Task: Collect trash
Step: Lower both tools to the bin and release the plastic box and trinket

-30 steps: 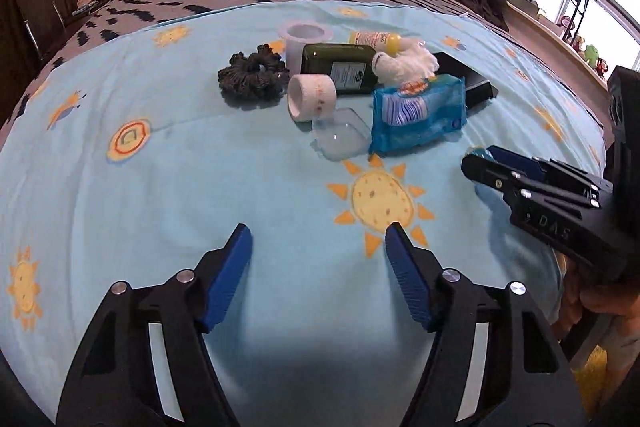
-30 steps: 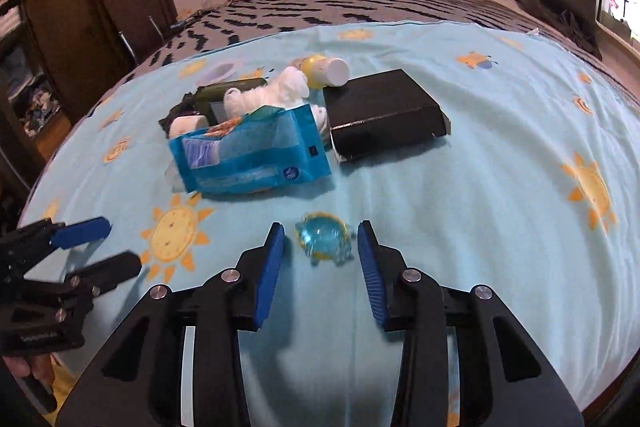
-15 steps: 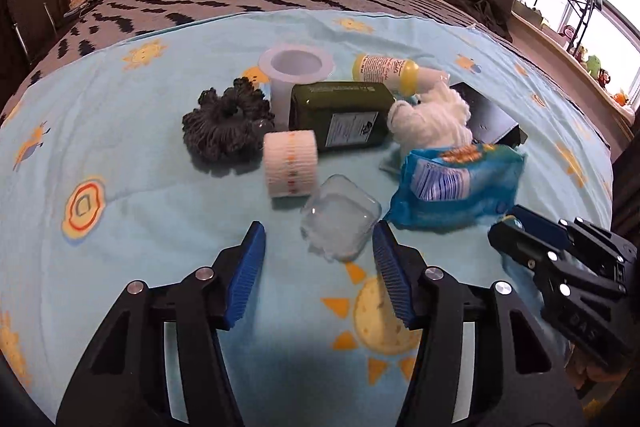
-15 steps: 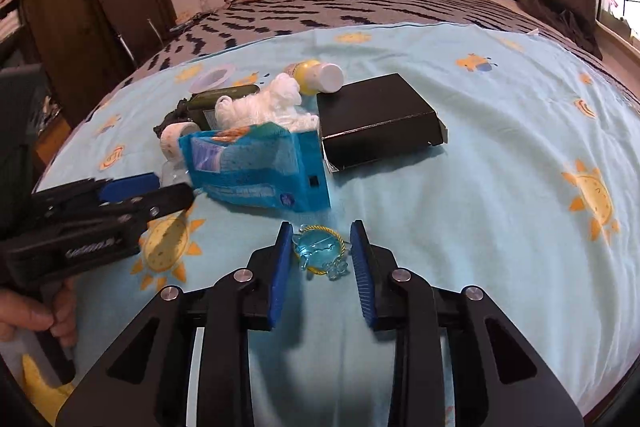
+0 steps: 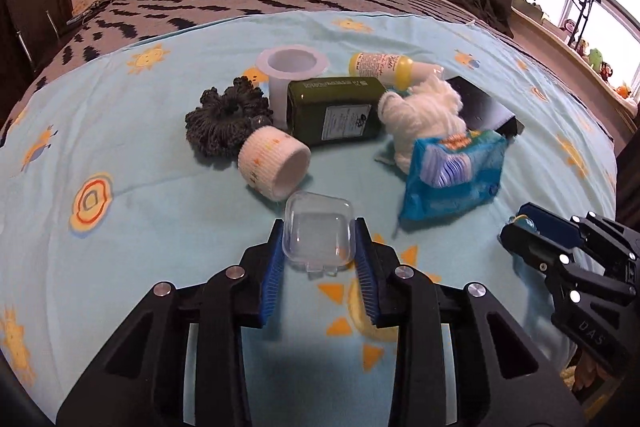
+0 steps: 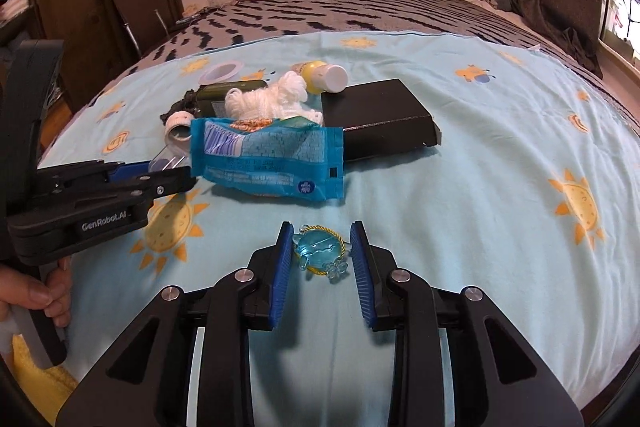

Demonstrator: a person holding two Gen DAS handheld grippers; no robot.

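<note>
Both grippers down on the bed, each working a small piece of plastic.

Left gripper is closing, pads touching the clear box at its sides: light, slick, crushable, so squeeze gently. Right gripper stands narrow about the blue charm, small gaps showing, no grip yet. Beyond lies the soft wrapper.

Right gripper at bottom centre, blue pads either side of a small clear-blue charm with a yellow cord; left pad touches it, right pad contact can't be told. Light blue sun-print sheet fills mid-frame. Blue wipes pack above the charm, black box to its upper right, white yarn and yellow bottle behind. Left gripper at left edge, closing on a clear plastic case; a hand grips its handle at lower left.
</note>
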